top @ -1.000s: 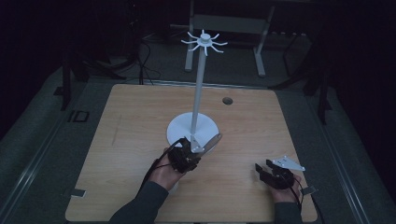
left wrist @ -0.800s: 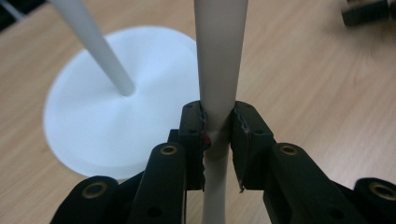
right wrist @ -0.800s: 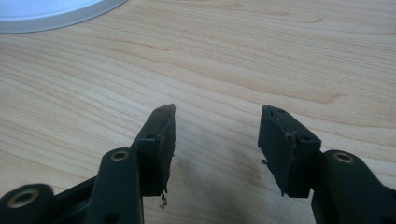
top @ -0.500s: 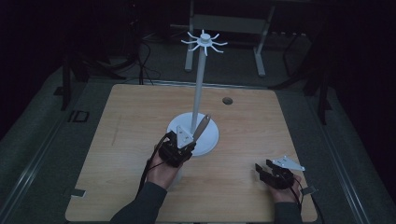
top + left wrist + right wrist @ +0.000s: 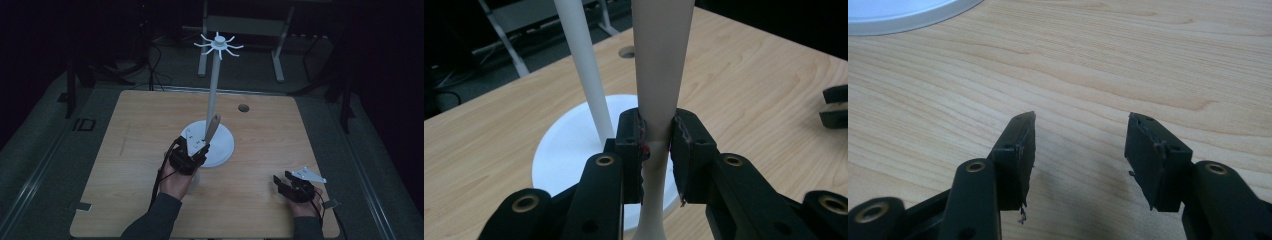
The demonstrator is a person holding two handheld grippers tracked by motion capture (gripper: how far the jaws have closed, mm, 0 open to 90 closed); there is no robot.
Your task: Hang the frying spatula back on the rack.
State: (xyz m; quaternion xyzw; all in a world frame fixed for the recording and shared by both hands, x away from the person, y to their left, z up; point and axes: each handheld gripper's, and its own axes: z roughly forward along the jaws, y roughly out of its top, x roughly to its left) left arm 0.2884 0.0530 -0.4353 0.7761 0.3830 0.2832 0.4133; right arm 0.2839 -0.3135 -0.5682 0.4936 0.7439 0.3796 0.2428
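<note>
On the wooden table (image 5: 150, 130), the left gripper (image 5: 656, 145) clamps a light, stiff utensil handle (image 5: 661, 60) at its neck; the right gripper (image 5: 1078, 150), at 4 o'clock, has its jaws apart.

High view overhead; gripper views close, low; share white base (image 5: 220, 145).

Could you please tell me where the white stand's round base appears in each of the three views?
High view: round base at table centre, beside the left gripper.
Left gripper view: base behind the jaws, left of the held utensil handle.
Right gripper view: its rim at top left.
Shared landmark: the wooden table.
</note>
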